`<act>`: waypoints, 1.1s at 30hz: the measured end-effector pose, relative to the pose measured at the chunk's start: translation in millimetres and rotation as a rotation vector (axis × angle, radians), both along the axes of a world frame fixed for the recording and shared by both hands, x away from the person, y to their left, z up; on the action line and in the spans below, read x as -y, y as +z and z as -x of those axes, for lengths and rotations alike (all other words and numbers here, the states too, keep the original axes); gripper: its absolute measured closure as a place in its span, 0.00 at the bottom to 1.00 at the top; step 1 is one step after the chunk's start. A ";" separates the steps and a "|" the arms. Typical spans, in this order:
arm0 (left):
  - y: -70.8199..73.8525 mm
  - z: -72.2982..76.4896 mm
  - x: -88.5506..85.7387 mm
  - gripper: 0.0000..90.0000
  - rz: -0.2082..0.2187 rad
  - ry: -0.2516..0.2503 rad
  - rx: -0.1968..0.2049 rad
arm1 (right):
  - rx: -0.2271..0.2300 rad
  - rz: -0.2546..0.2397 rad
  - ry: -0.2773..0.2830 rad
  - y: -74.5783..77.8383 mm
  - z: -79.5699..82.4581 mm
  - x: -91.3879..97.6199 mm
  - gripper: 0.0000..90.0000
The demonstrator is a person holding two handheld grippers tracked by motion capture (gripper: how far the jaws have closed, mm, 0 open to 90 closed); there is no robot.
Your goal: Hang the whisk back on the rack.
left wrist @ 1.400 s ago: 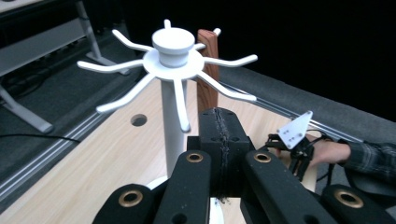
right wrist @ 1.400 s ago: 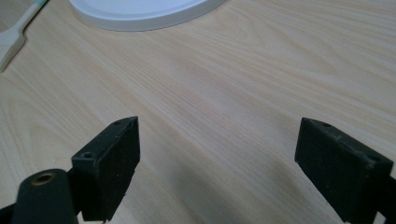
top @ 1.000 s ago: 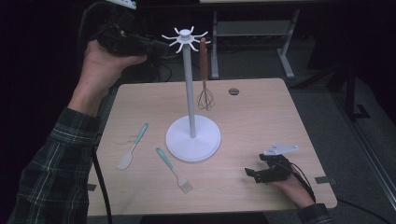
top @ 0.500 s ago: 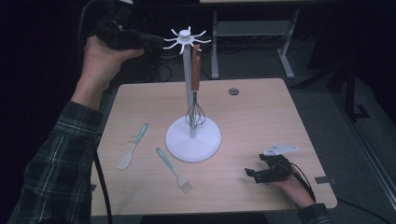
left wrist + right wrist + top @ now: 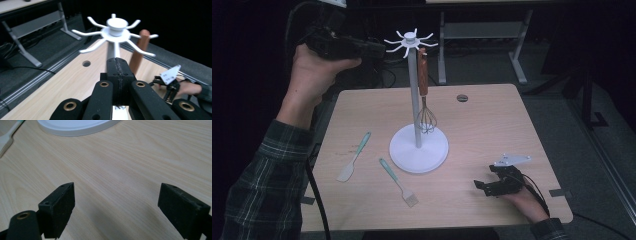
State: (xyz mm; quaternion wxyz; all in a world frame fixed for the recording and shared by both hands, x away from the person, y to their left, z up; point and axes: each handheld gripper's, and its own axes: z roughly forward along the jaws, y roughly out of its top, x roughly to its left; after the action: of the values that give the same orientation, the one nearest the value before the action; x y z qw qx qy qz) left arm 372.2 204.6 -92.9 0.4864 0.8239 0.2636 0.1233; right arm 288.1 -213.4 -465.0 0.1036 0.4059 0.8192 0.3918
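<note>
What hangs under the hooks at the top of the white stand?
One whisk with a brown wooden handle hangs from a hook of the stand, its wire head just above the round base. The other hooks look bare. The hook end hides how the handle is caught on it.

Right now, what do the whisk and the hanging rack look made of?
Whisk: handle looks like reddish-brown wood, smooth, possibly varnished; the wire head looks like thin bare metal with a grey glint. Hanging rack: matte white all over, its arms, post and round base alike, so painted metal or moulded plastic; the look leaves that open.
</note>
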 end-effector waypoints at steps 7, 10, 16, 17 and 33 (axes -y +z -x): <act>-2.5 2.7 12.4 1.00 -0.002 -0.038 0.000 | -0.007 -0.001 -0.003 0.0 -0.2 -0.7 0.15; -3.0 0.9 15.9 1.00 -0.001 -0.038 -0.001 | -0.003 0.000 0.000 -0.2 -0.3 -0.2 0.15; -4.6 -3.4 20.2 1.00 -0.017 -0.021 0.007 | -0.001 0.000 -0.002 -0.4 -0.6 1.2 0.15; -4.9 -4.9 18.9 1.00 -0.014 -0.011 0.011 | -0.001 0.000 -0.002 -0.5 -0.6 1.2 0.15; -7.2 -23.7 9.6 1.00 -0.018 0.064 0.027 | -0.004 0.002 -0.001 -0.5 -0.4 -0.1 0.16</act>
State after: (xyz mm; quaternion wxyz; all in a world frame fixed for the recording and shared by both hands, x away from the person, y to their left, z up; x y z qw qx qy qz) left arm 395.9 195.0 -100.1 0.4781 0.8178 0.2820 0.1521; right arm 288.4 -213.2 -465.5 0.1025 0.4072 0.8196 0.3899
